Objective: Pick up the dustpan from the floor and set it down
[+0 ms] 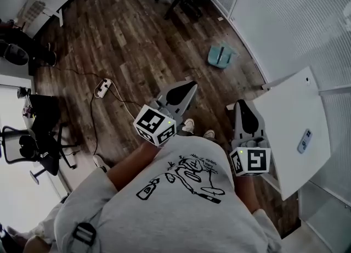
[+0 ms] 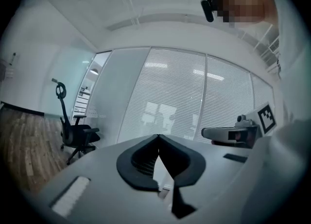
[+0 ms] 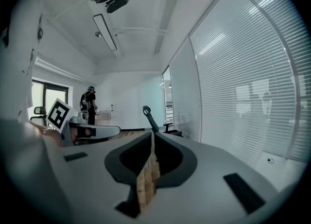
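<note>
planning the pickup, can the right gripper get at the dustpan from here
Probably not yet: nothing blocks the dustpan on the floor, but the right gripper is well short of it, fingers shut.

This is an office. A dark wood-plank floor (image 1: 126, 38) runs up to tall glass partition walls (image 2: 194, 96) hung with white slatted blinds. A black swivel chair (image 2: 75, 138) with a headrest stands near the glass, and a second office chair (image 1: 33, 147) stands at the room's edge. There is a plain white tabletop (image 1: 290, 120), a power strip (image 1: 103, 86) with cables trailing across the floor, and a long strip light (image 3: 105, 32) on the white ceiling.
</note>
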The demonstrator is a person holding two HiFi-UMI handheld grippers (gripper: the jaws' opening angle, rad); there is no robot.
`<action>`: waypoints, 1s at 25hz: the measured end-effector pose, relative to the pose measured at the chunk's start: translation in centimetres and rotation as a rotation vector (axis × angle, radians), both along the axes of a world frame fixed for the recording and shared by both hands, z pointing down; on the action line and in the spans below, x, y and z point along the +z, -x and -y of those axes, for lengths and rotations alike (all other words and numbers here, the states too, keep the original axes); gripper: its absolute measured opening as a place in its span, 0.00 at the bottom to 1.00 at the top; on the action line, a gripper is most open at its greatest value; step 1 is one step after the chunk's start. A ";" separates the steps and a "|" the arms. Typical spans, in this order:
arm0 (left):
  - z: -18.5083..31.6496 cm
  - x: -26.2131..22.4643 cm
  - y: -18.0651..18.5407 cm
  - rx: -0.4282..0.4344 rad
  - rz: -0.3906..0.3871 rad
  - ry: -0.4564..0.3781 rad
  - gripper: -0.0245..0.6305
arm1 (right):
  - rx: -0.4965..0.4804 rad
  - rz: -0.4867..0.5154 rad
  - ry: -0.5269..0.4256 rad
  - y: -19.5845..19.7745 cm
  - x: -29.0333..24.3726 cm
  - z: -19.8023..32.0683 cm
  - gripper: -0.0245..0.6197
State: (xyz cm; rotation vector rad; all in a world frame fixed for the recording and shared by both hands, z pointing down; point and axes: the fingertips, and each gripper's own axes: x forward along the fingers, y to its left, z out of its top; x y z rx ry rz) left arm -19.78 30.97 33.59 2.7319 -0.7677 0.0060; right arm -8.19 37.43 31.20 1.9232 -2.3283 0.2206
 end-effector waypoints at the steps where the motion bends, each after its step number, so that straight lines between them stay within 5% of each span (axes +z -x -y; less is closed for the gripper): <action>1: 0.0 0.2 0.3 0.006 0.002 0.003 0.04 | 0.004 0.001 0.000 0.4 0.1 0.2 0.07; 12: 1.8 1.7 2.1 0.010 0.015 0.044 0.04 | -0.011 0.010 0.059 2.7 1.9 2.5 0.07; 25: 6.3 1.4 -2.0 -0.025 0.015 0.044 0.04 | -0.060 0.001 0.075 -1.5 2.4 7.7 0.07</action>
